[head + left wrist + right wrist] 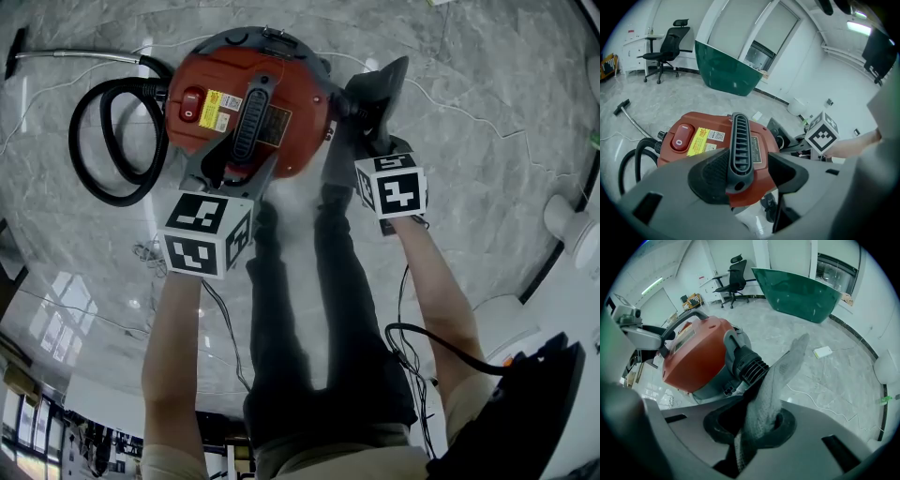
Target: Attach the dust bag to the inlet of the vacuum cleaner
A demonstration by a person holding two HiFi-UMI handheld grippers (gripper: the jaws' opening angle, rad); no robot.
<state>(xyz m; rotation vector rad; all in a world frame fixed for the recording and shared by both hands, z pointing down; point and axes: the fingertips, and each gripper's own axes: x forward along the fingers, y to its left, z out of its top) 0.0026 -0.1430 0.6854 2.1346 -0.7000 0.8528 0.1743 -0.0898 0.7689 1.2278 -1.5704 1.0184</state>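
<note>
**Left tool (743,174).** The jaws stood apart and straddled the black ribbed plastic carry handle (740,140) on top of the round red vacuum cleaner (715,123). The pad on the left of the left gripper view lay against the handle. A strip of red housing showed between the handle and the other pad. The tool pointed down at the cleaner, which sat on the grey marble floor (487,141) directly ahead of it. The black corrugated hose (101,141) lay looped on the floor to the left of this tool, on the cleaner's far side.

**Right tool (759,423).** The jaws were clamped on the grey fabric dust bag (780,380). The fabric ran up out of the jaws and stood ahead of the tool, with its free end pointing away. The black ribbed round inlet (749,363), set in the cleaner's grey lower housing, lay just ahead and to the left of these jaws. The bag's edge overlapped the inlet's rim in the right gripper view. Whether the bag was seated on the inlet could not be determined.

In the head view the right tool sat at the cleaner's right flank, well apart from the left tool. The person's dark-trousered legs (319,309) lay between the two forearms.
</note>
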